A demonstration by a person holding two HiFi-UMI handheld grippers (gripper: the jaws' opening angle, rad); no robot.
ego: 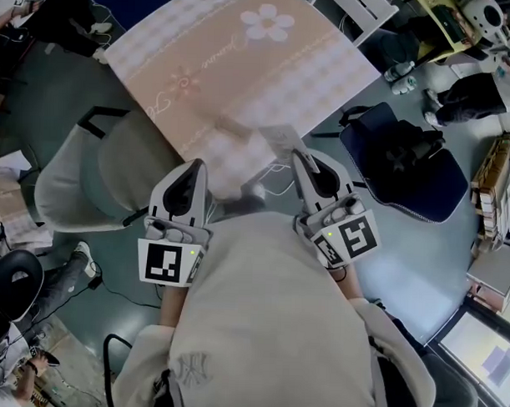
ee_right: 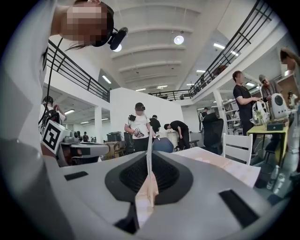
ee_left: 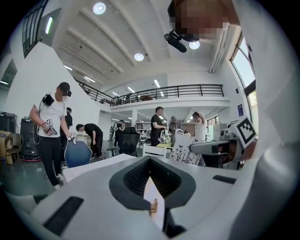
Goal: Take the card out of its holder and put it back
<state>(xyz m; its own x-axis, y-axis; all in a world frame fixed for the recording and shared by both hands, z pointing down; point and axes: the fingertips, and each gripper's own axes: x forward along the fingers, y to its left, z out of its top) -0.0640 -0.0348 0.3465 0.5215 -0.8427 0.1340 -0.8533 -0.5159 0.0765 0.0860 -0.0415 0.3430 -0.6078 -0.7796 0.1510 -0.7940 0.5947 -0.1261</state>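
**Head view**
- Table (ego: 201,63): peach checked cloth with a white flower print. Its near corner points at me.
- Left gripper (ego: 195,165): held level over the near-left edge of the table, close to my pale sweatshirt (ego: 267,324). What it carries is too blurred to read here.
- Right gripper (ego: 298,156): held level at the near-right edge, beside the left one but apart from it.
- Card (ego: 280,139): a pale rectangle sticking out from the right gripper's tip, above the cloth near the corner.
- Grey chair (ego: 80,184): left of the table.
- Dark blue chair (ego: 406,174): right of the table.

**Left gripper view**
- The jaws are closed together on a thin pale piece with a small wood-coloured bit at its near edge. I take this piece for the holder (ee_left: 152,197).
- The holder sits low in the black pads, on the centre line.
- Beyond it I see the pale edge of the table, with my right gripper at the far right.
- Far left: a person in a white shirt (ee_left: 49,136) stands by a blue seat (ee_left: 77,153).

**Right gripper view**
- The jaws are pinched on the card, which I see edge-on as a thin upright line. It rises from between the pads, past their tips.
- To the right of the card lies the peach tabletop, with a white chair (ee_right: 236,147) behind it.
- My left gripper shows at the far left.
- Far centre: another person in a white shirt (ee_right: 139,131) stands there.
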